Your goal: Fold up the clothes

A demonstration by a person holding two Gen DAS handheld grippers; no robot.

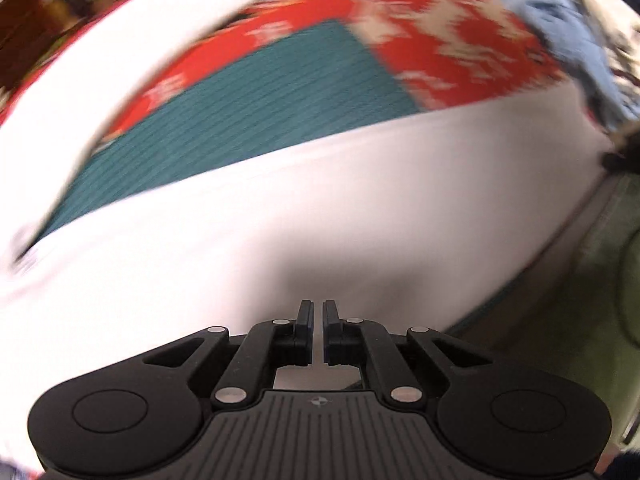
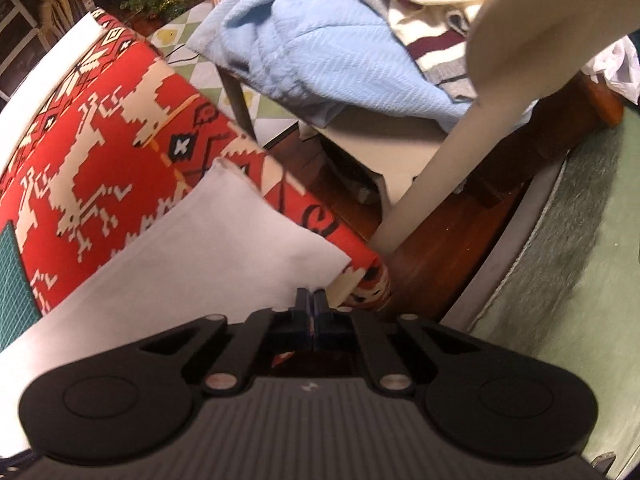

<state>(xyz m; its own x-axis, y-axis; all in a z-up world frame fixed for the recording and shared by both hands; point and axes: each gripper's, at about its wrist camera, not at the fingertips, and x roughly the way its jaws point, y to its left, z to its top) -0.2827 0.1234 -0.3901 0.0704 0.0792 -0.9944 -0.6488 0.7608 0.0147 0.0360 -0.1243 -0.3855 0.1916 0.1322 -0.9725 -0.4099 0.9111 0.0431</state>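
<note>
A white garment lies spread over the table, blurred by motion in the left wrist view. My left gripper hangs just above its near part, the jaws almost together with a thin gap; whether cloth is pinched I cannot tell. In the right wrist view the same white garment lies on the red patterned tablecloth, with a corner pointing away. My right gripper is shut on the garment's near edge at the table's right corner.
A teal cutting mat lies on the tablecloth beyond the garment. A chair right of the table carries a light blue knit and a striped cream sweater. A green rug covers the floor at right.
</note>
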